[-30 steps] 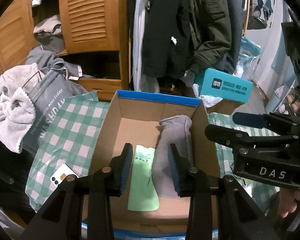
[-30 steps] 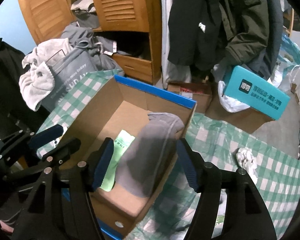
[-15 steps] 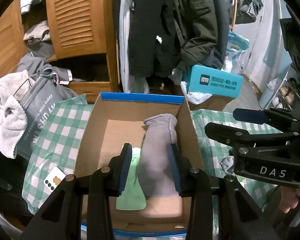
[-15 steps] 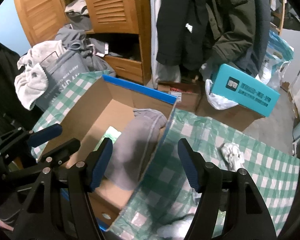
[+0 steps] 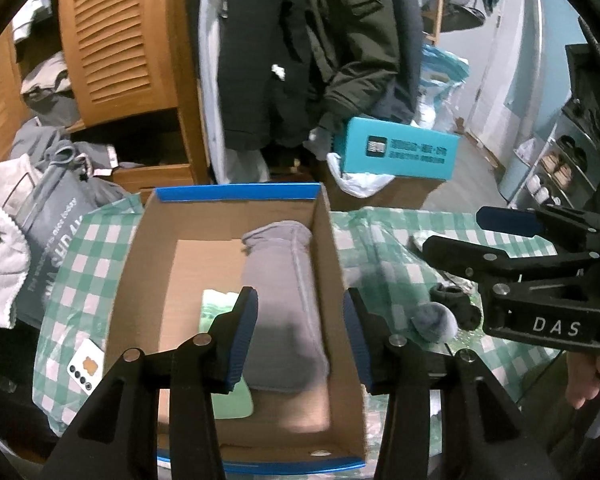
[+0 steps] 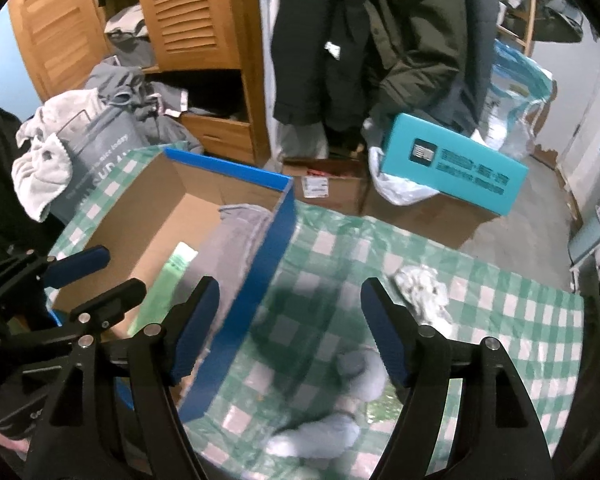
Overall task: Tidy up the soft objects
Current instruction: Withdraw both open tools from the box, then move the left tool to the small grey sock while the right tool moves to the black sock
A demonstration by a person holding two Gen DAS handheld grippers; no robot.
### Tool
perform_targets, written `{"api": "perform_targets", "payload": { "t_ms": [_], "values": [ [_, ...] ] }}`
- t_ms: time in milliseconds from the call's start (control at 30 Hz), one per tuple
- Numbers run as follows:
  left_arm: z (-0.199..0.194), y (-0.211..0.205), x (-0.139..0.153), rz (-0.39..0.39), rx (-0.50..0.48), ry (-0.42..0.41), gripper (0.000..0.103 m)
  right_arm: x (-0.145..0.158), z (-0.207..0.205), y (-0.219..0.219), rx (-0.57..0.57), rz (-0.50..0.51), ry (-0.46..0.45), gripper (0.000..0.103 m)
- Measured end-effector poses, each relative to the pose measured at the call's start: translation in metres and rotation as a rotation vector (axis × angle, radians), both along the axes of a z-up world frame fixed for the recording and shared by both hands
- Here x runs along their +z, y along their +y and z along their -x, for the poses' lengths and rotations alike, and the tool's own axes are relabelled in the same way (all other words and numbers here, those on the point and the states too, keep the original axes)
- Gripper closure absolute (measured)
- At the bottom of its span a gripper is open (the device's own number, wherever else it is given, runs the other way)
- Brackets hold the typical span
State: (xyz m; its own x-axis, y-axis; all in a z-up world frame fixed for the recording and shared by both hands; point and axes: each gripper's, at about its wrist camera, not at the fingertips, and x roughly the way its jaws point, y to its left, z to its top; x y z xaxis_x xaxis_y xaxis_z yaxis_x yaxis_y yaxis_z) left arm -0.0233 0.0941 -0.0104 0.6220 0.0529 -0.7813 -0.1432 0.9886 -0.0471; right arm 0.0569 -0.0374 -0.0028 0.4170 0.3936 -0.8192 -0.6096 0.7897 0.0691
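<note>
Green-white checked cloth [image 6: 440, 280] covers the work surface, shiny and wrinkled; cluttered room behind with a louvred wooden wardrobe [image 5: 116, 40], dark coats [image 5: 300, 40] hanging, a teal box [image 6: 456, 168] on a carton at far right, grey tote bag [image 5: 52, 216] with pale towel [image 5: 0, 264] at far left. Open cardboard box [image 5: 140, 280] with blue rim sits on the cloth's left part; inside, a long grey soft roll [image 5: 288, 292] lies along the right wall, a flat green sheet [image 5: 220, 312] just left of it. Left gripper [image 5: 300, 332] hangs over the box's near end, jaws apart and empty, the roll's near end showing between them. Right gripper [image 6: 288, 328] is over the cloth just right of the box, jaws wide apart, holding nothing. Near it on the cloth: fuzzy blue-grey soft pieces [image 6: 360, 368], blurred; a dark rolled item [image 5: 454, 304] beside them; crumpled white fabric [image 6: 424, 288] farther right. Phone [image 5: 86, 366] lies on the cloth left of the box.
</note>
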Motion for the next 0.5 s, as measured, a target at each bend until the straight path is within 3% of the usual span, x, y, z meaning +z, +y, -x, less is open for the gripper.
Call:
{"api": "perform_targets", "payload": {
  "t_ms": [500],
  "values": [
    [-0.018,-0.068,-0.010,-0.010,-0.145,0.056,0.055,-0.013,-0.015,-0.079,-0.126,0.010,0.023,0.029]
  ]
}}
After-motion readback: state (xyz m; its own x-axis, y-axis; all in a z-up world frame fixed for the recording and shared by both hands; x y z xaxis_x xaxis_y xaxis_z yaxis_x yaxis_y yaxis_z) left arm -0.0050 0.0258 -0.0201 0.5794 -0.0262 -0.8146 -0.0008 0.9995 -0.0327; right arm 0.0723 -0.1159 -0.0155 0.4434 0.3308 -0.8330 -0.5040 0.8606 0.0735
